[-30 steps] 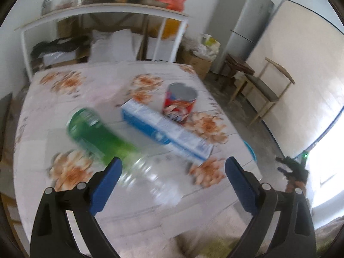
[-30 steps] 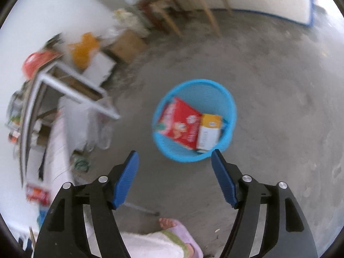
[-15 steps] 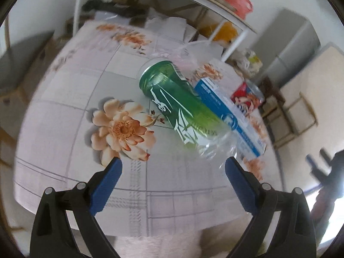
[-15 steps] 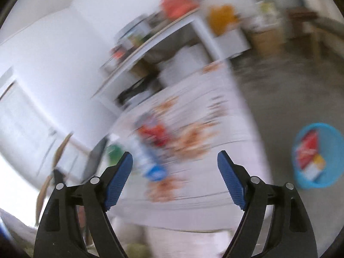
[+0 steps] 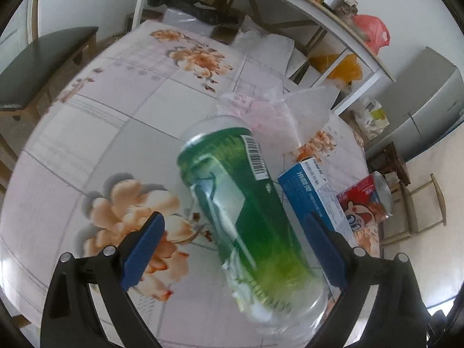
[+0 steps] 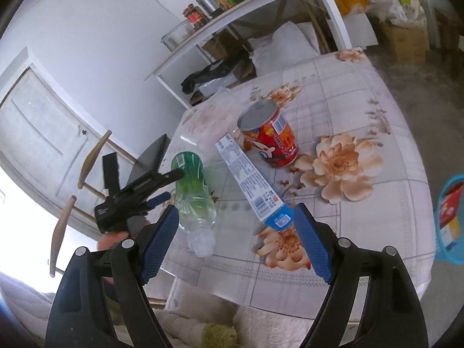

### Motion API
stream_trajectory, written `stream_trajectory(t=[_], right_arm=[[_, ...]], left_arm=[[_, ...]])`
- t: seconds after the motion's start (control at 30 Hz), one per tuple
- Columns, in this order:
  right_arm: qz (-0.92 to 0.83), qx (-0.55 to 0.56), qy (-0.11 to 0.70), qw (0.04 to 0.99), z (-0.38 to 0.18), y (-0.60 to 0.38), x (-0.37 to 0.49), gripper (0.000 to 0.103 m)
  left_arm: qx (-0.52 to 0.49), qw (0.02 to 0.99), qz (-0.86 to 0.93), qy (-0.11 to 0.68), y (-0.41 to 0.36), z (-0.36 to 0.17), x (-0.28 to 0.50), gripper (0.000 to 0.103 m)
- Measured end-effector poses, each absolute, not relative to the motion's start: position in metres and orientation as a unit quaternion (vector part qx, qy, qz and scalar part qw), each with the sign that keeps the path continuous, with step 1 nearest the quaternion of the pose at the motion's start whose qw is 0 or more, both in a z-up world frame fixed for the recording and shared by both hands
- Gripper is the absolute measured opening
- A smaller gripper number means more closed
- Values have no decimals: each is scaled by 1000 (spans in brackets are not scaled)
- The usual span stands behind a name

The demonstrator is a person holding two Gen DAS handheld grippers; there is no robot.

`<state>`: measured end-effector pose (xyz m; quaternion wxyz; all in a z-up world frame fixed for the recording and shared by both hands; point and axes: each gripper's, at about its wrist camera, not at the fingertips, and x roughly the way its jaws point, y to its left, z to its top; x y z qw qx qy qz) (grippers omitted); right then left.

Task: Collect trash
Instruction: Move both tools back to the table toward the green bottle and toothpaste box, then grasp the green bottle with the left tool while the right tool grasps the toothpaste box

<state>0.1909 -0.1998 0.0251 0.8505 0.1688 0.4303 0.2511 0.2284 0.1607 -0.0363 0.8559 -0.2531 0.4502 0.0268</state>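
Left claw: the left claw [image 5: 232, 249] hangs spread wide over the green bottle [image 5: 246, 217], one pad on either side and neither touching it. A second ago it looked at the bottle from farther off; it has since dropped and closed in, which reads as the start of a pick-up.
Right claw: the right claw [image 6: 232, 243] is released and empty, its pads apart above the near edge of the worktop [image 6: 362, 217]. A second ago it hung over the blue basket [image 6: 449, 217] on the floor; now it has swung back to face the litter, so the previous drop looks finished.
Bottle: lying on its side on the worktop, clear neck toward the person, green base away, still to be collected.
Box: a long blue-and-white box [image 6: 252, 182] lies just beside the bottle, its near end between the right claw's pads in the right wrist view, though not gripped.
Can: a red can [image 6: 269, 136] stands beyond the box, apparently touching it.
Basket: on the floor past the worktop's right edge, well apart from the litter, already holding a red packet and something yellow.
Outlook: three pieces appear to remain; the bottle seems next for the left, the box a likely choice for the right.
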Motion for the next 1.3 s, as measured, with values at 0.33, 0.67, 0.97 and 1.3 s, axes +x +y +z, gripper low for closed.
stream_trajectory(t=[0.33,0.67,0.97,1.3], right_arm=[[218,150,443,856,14,-196,211,77],[253,37,490,833,-31,-142,262,72],[245,-26,520,818,-44,-115,267,40],[225,35,538,811,-30,-143,232,37]], left_arm=[[-240,850,-18,468,144,-58,238,91],[-227,846,-69,477,163,-57,214,77],[-210,843,-91,487,179,-55,188,75],[-165,841,-146,494,160,-51,172,72]])
